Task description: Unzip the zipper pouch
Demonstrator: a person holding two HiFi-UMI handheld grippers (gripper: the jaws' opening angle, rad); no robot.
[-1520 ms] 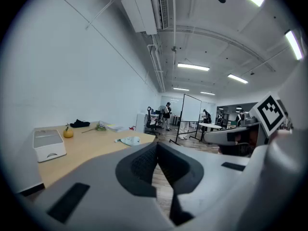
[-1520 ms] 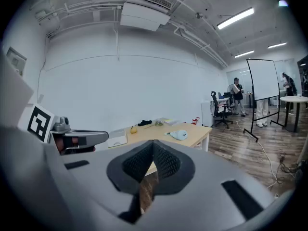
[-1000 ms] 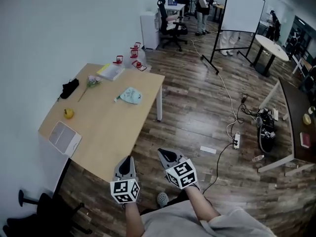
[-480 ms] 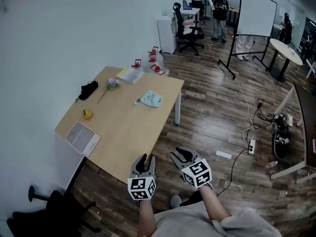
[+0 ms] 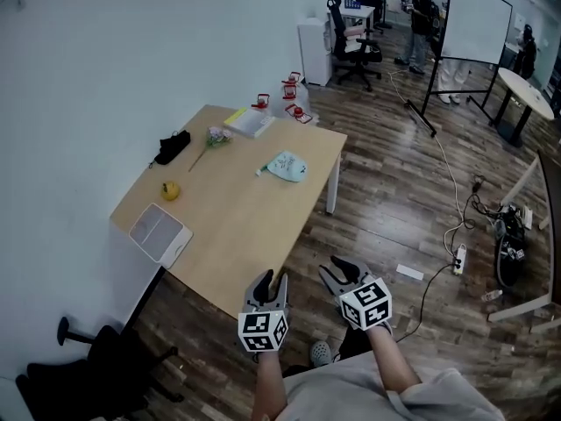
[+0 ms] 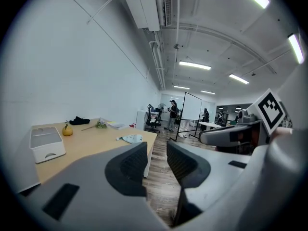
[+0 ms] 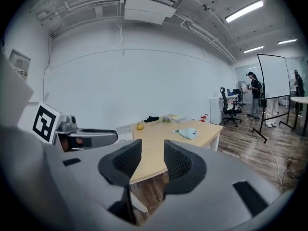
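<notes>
The zipper pouch (image 5: 287, 166) is pale blue and lies on the far right part of the wooden table (image 5: 237, 226), also seen as the pouch (image 6: 131, 138) and the pouch (image 7: 187, 133). Both grippers hang in the air off the table's near corner, well short of the pouch. My left gripper (image 5: 273, 280) (image 6: 157, 148) has its jaws opening, nothing between them. My right gripper (image 5: 343, 271) (image 7: 152, 146) is beside it, jaws likewise opening and empty. Each gripper view shows the other gripper at its side.
On the table: a white tray (image 5: 160, 233), a yellow fruit (image 5: 170, 190), a black bundle (image 5: 173, 146), a book (image 5: 252, 122), red items (image 5: 294, 103). A black office chair (image 5: 96, 367) stands at lower left. Cables and a power strip (image 5: 460, 257) lie on the floor; people stand by a whiteboard (image 5: 478, 20).
Both grippers' jaws have gone from shut to parted. The grippers and the table have shifted rightward in the head view as the head turned.
</notes>
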